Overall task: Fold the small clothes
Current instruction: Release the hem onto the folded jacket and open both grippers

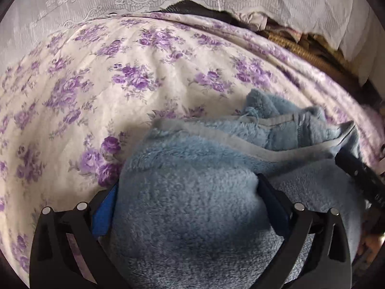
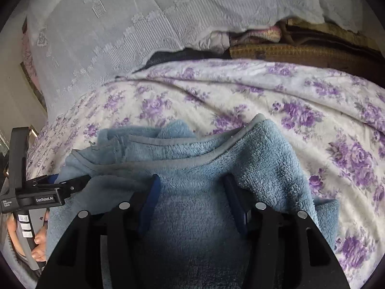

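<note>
**Blue fleece bunched up, fold just getting going**

On the bed (image 1: 96, 84), with its purple flower cover, lies the small blue fleece (image 1: 197, 216), on the near part of the bed and away from the lace cloth (image 1: 72, 12) at the far end of the bed. Not flat yet: lumpy, with layers piled up and a grey trim (image 2: 168, 142) showing on top.

Left claw (image 1: 187, 183): stretched wide, with a fat puff of fleece bulging up between the two sides and looking loose, not squeezed. Right claw (image 2: 191, 178): about half way apart, with fleece between its blue pads too. Hard to say if that one is pinching or only resting there.

Looks like the early part of the job: sorting out the heap before any neat fold.

Next, probably: find two corners or the trim edge, pinch just one layer on each side, then lift and pull apart to spread the fleece flat on the bed. Easy to grab too many layers, since the fleece is thick and soft.

Seems to lie long-ways from side to side across the bed, from one claw to the other. Trim edge facing the far end of the bed. Top and bottom of the fleece not clear in this heap.
</note>
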`<state>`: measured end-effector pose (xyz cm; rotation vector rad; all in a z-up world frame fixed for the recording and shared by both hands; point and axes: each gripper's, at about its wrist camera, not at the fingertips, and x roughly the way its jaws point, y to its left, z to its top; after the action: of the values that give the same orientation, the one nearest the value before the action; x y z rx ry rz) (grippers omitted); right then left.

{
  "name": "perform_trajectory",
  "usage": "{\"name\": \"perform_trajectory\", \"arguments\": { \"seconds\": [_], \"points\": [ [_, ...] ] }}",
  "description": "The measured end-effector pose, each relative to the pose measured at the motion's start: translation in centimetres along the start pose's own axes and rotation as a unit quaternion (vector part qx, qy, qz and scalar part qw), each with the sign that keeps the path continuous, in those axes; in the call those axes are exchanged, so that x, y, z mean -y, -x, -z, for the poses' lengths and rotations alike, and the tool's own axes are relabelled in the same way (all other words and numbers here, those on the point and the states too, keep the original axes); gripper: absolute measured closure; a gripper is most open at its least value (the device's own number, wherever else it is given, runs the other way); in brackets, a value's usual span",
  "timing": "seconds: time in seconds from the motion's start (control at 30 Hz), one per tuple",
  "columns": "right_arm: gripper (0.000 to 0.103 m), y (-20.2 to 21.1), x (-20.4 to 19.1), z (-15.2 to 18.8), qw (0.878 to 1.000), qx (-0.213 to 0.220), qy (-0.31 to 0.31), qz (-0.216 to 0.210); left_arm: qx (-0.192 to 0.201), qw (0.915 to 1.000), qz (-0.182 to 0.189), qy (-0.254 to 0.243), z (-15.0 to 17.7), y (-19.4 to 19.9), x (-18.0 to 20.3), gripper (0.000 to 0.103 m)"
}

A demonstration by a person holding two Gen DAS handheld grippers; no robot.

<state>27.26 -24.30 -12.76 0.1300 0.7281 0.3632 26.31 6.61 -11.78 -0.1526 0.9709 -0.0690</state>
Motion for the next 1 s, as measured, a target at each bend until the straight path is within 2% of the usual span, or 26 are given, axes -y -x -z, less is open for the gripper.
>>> {"name": "perform_trajectory", "arguments": {
  "seconds": [0.1, 0.17, 0.2, 0.27, 0.3, 0.33, 0.37, 0.43, 0.53, 0.6, 0.67, 0.73, 0.77, 0.83, 0.9, 1.0],
  "points": [
    [0.041, 3.6, -1.2, 0.5, 0.999, 0.042, 0.015, 0.016, 0.038, 0.9992, -0.005, -0.008, 1.1, 3.0, 0.2, 0.004],
    [0.031, 6.2, -2.0, 0.9, 0.996, 0.076, 0.033, 0.024, 0.071, 0.9970, -0.012, -0.028, 1.8, 5.4, 0.6, 0.004],
    [0.029, 6.8, -2.3, 0.9, 0.996, 0.080, 0.037, 0.035, 0.080, 0.9960, -0.019, -0.034, 2.4, 6.2, 0.6, 0.004],
    [0.021, 6.0, -1.7, 1.7, 0.996, 0.051, 0.035, 0.068, 0.077, 0.9948, -0.053, -0.040, 2.7, 6.3, 0.6, 0.004],
    [0.020, 4.6, -0.9, 2.5, 0.996, 0.016, 0.028, 0.079, 0.056, 0.9941, -0.084, -0.040, 2.9, 5.0, 0.3, 0.004],
    [0.017, 3.1, 0.0, 3.3, 0.997, -0.005, 0.030, 0.077, 0.036, 0.9947, -0.089, -0.038, 3.0, 3.6, -0.1, 0.004],
    [0.015, 3.0, 0.2, 3.5, 0.997, 0.002, 0.033, 0.072, 0.026, 0.9970, -0.069, -0.024, 3.3, 2.6, -0.8, 0.004],
    [0.016, 4.5, 0.1, 3.1, 0.997, 0.016, 0.020, 0.074, 0.033, 0.9975, -0.062, -0.010, 3.1, 3.6, -1.3, 0.004],
    [0.016, 7.3, 0.0, 4.4, 0.997, 0.048, 0.000, 0.062, 0.073, 0.9951, -0.066, 0.005, 4.7, 6.8, -1.4, 0.005],
    [0.016, 9.0, -0.5, 5.5, 0.997, 0.052, 0.007, 0.054, 0.078, 0.9963, -0.036, -0.010, 6.4, 8.9, -0.4, 0.005],
    [0.015, 9.9, -1.4, 7.1, 0.997, 0.047, 0.028, 0.051, 0.074, 0.9963, -0.027, -0.034, 7.8, 9.4, 1.0, 0.005],
    [0.007, 8.5, -3.1, 8.1, 0.995, 0.013, 0.064, 0.072, 0.054, 0.9934, -0.053, -0.087, 9.7, 8.5, 3.4, 0.004],
    [0.003, 7.7, -4.1, 8.9, 0.990, -0.003, 0.102, 0.095, 0.053, 0.9871, -0.095, -0.118, 10.5, 7.6, 4.7, 0.004],
    [0.003, 7.6, -5.1, 8.8, 0.985, -0.003, 0.123, 0.118, 0.069, 0.9788, -0.130, -0.142, 11.1, 7.4, 5.9, 0.004],
    [0.003, 8.2, -5.1, 8.4, 0.986, 0.008, 0.117, 0.116, 0.080, 0.9779, -0.132, -0.141, 10.8, 8.4, 6.2, 0.004],
    [0.003, 9.2, -5.3, 6.1, 0.991, 0.033, 0.095, 0.083, 0.108, 0.9813, -0.111, -0.114, 9.0, 10.4, 5.8, 0.004]
  ]
}}
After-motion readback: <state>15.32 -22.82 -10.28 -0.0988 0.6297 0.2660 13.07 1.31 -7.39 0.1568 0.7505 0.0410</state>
